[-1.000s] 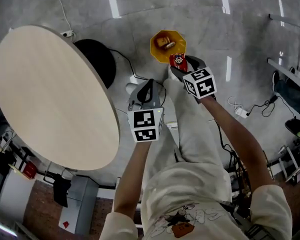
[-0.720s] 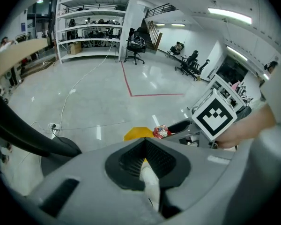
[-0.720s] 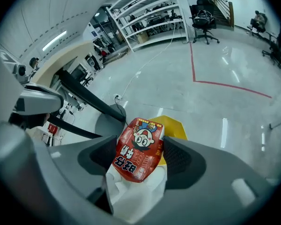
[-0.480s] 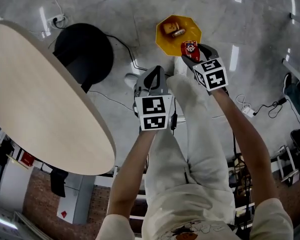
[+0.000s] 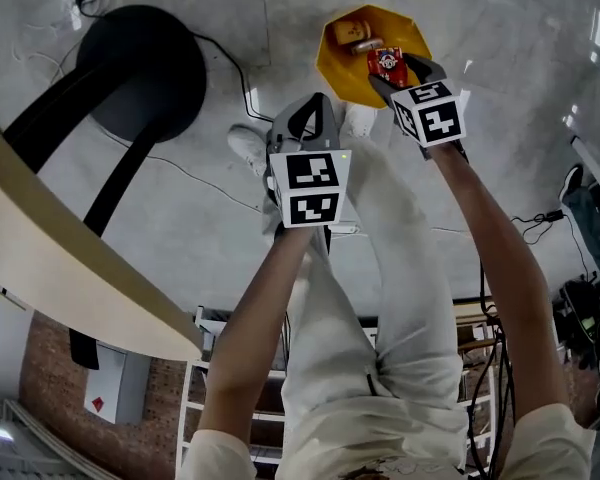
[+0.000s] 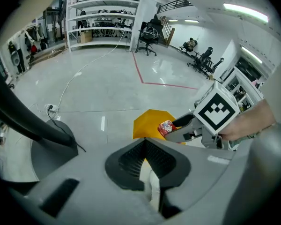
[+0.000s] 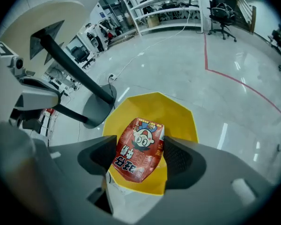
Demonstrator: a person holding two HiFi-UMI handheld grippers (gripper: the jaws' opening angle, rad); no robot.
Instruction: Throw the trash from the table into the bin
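Bin: yellow bin (image 5: 338, 80) with angled sides, standing on the grey floor in front of the person's shoes
In the bin: two small pieces of trash lie at the far side, a tan one (image 5: 351, 28) and a darker, roundish one (image 5: 368, 45) just beside it; what they are is too small to tell
Packet: the red packet (image 5: 386, 64), printed with a cartoon face, hangs over the bin's near right part; it is held, not lying in the bin
Right gripper: the right gripper (image 7: 140, 159) has its jaws well apart, each pad pressed on a side of the packet, which stands upright between them with the yellow bin behind it
Left gripper: the left gripper (image 6: 144, 143) has its jaws closed tip to tip with nothing between them
Right arm: stretched forward and down, gripper aimed steeply down at the bin
Left arm: stretched the same way, its gripper nearer the person, over the floor short of the bin's near left rim
Table: the pale table (image 5: 75, 288) shows only as an edge at the left, well apart from the bin; its black foot (image 5: 145, 68) rests on the floor
Count: one bin, one held packet, two pieces in the bin, two grippers, two marker cubes, one table
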